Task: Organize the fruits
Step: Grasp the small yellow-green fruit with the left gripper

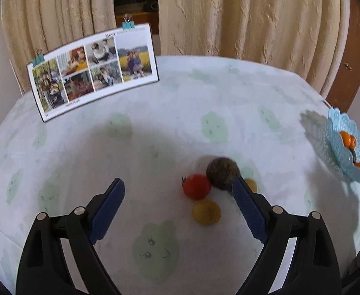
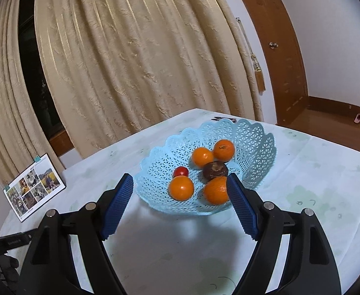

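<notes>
fruits partly sorted — the blue basket (image 2: 253, 142) holds four oranges, a small red fruit and a dark one; four loose fruits (image 1: 205, 189) remain on the tablecloth (image 1: 155, 135); left gripper (image 1: 178, 188) and right gripper (image 2: 180, 184) both gape wide, empty.

pale blue lattice basket (image 2: 253, 147) upright, holding four oranges (image 2: 181, 188), one small red fruit (image 2: 181, 171), one dark brown fruit (image 2: 215, 170). well left of basket: red fruit (image 1: 196, 186), brown fruit (image 1: 223, 172), yellow fruit (image 1: 206, 212), clustered.
</notes>
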The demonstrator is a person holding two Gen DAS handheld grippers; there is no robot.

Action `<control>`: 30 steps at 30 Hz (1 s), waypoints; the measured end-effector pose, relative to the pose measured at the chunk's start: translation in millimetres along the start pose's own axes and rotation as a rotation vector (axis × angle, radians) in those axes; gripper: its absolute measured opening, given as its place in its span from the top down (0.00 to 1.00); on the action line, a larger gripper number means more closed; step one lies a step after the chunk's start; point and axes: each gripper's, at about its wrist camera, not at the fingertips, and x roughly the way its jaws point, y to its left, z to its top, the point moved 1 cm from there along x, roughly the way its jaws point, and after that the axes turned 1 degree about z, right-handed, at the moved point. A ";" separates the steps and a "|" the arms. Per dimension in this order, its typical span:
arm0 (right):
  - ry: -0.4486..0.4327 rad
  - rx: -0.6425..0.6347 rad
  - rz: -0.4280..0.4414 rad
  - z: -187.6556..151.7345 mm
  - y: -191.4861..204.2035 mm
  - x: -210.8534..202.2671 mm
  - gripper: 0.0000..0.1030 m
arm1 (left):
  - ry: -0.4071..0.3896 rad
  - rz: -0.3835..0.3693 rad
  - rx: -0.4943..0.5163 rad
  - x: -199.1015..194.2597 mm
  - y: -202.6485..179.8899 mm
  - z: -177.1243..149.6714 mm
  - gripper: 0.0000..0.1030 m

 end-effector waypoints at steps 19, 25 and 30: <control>0.040 0.013 0.005 1.3 -3.4 9.7 0.23 | 0.054 -0.125 0.041 15.9 -13.1 -24.9 0.72; 0.050 -0.083 -0.010 -0.9 15.3 12.4 0.23 | 0.007 -0.120 0.021 2.6 -1.4 -22.9 0.72; 0.136 -0.174 0.092 -11.7 53.1 20.2 0.23 | -0.035 -0.104 0.004 -6.9 8.6 -21.2 0.72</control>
